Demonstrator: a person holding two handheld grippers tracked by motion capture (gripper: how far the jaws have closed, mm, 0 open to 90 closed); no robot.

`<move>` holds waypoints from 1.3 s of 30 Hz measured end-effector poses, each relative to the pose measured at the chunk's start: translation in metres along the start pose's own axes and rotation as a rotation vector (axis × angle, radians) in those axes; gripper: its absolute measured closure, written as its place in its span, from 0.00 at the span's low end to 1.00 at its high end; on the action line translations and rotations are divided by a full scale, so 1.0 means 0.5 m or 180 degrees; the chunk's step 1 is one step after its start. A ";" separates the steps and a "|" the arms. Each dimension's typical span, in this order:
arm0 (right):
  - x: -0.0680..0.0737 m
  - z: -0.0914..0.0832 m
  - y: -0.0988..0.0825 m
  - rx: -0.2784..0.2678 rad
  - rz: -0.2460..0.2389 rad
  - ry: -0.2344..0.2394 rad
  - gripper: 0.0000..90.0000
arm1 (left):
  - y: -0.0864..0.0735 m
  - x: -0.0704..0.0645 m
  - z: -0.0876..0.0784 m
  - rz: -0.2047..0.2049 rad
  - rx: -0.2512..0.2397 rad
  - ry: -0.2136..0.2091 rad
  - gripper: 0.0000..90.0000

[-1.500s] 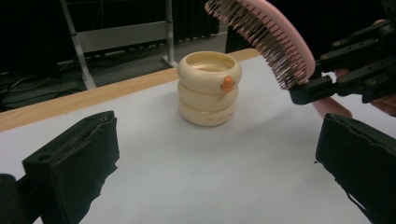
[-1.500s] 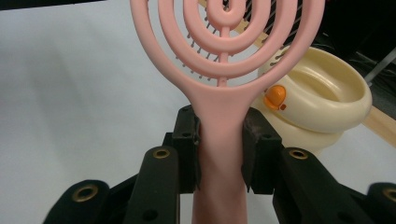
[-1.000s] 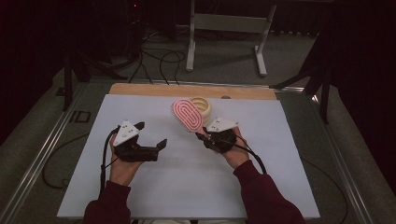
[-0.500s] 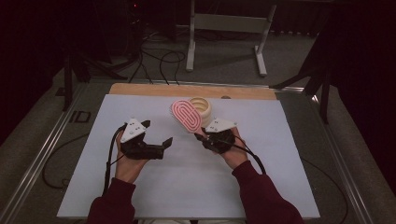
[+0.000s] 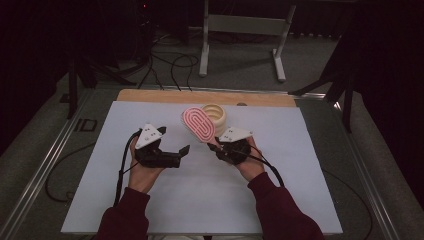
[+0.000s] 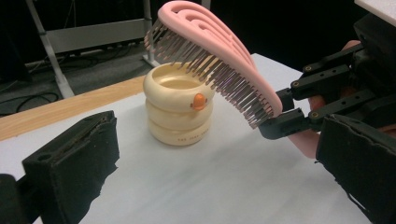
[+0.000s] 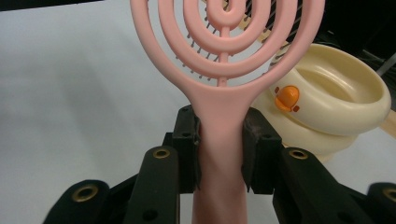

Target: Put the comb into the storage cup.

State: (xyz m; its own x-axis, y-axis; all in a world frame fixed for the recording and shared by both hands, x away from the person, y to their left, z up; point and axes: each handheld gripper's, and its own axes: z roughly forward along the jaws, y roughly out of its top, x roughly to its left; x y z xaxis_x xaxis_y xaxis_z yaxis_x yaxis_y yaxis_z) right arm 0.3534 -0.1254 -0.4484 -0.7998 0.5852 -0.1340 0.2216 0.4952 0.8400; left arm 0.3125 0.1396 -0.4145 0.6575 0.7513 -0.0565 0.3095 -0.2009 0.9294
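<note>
The right gripper (image 5: 216, 145) is grasping a pink plastic hairbrush with a looped, open-work back (image 5: 198, 123) — its jaws are clenched on the handle, one pad at each side, as the right gripper view is showing plainly. The brush (image 7: 224, 60) is being held raised off the table, head tilted forward, bristles (image 6: 210, 74) pointing down and toward a cream-coloured ribbed plastic cup with a small orange duck emblem (image 6: 180, 109). In the left gripper view the head is hanging over the near rim of the cup; whether the bristles are touching that rim cannot be told.

The grip low on the handle is leaving the whole head free, which is suiting a placement into the cup's open mouth. The cup (image 5: 215, 114) is standing upright on the white sheet covering the table (image 5: 300, 165), near the far wooden edge (image 5: 150, 95), just beyond the brush.

The left gripper (image 5: 181, 154) is hovering above the sheet, well to the left of the cup, its jaws released with nothing between them. It is pointing toward the cup — in my judgement, positioned to steady it or take over the brush, should the cup shift.

Judged step: carrying the brush to the cup; the brush is not yet inside.
</note>
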 end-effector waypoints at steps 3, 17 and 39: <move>0.001 0.001 0.000 -0.0002 0.0007 0.0002 0.78 | 0.001 -0.001 0.005 -0.0010 0.0001 -0.0012 0.00; 0.004 0.001 0.001 -0.0016 -0.0006 -0.0011 0.78 | 0.008 -0.007 0.036 -0.0049 0.0079 -0.0012 0.00; 0.009 -0.001 0.006 -0.0064 -0.0020 -0.0018 0.78 | 0.027 -0.012 0.075 -0.0190 0.0090 -0.0039 0.00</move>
State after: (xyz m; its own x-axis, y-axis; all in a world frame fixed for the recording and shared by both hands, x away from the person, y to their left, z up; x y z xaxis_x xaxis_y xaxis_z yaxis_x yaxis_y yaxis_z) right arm 0.3501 -0.1215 -0.4461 -0.7979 0.5858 -0.1424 0.2051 0.4860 0.8496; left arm 0.3386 0.1090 -0.4153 0.6455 0.7549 -0.1163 0.3676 -0.1736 0.9136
